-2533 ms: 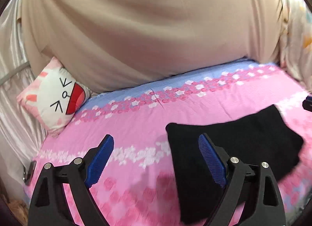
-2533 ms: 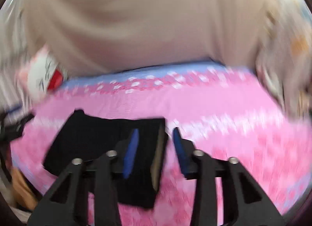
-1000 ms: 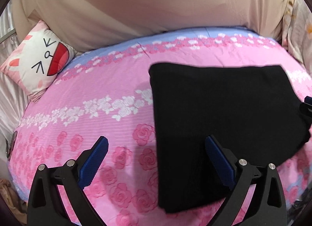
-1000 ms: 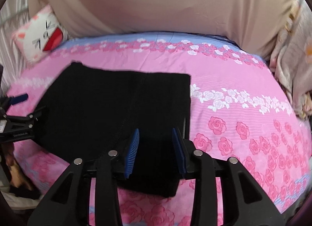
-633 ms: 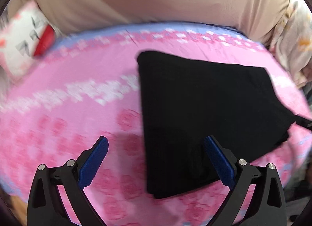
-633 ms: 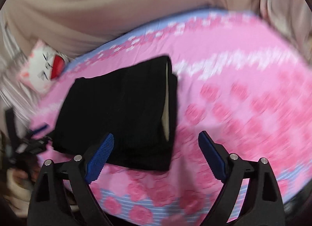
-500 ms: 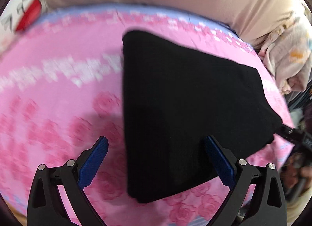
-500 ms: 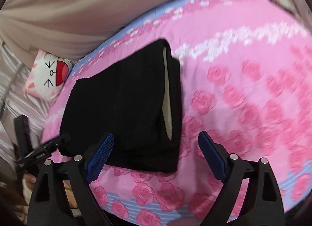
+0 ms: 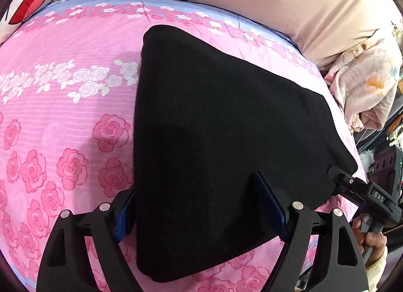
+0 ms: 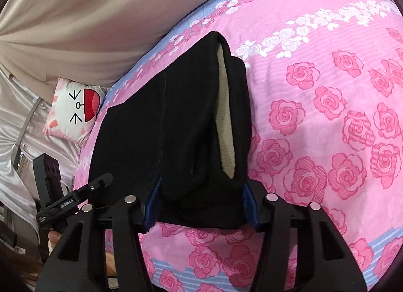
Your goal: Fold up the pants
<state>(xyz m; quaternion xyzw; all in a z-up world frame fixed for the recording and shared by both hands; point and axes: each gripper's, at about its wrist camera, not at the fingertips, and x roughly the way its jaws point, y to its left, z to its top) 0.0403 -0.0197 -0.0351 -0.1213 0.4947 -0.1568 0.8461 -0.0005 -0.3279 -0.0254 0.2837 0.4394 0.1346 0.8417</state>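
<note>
Closing in on the near edge of the black pants [image 9: 226, 128] lying folded on the pink bedspread [image 9: 63, 115]: left gripper [image 9: 199, 206] and right gripper [image 10: 200, 201] have just been narrowing, cloth between both (contact unclear). Next: pinch firmly, fold away.

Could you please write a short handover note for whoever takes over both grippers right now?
Left gripper: jaws have just been closing, straddling the near left end of the black pants; a firm pinch is not evident.
Right gripper: jaws also just closing around the near right end, beside the cream lining.
The pants lie folded into a compact bundle on the pink rose bedsheet.
Left: probably one more fold or tidying.
</note>
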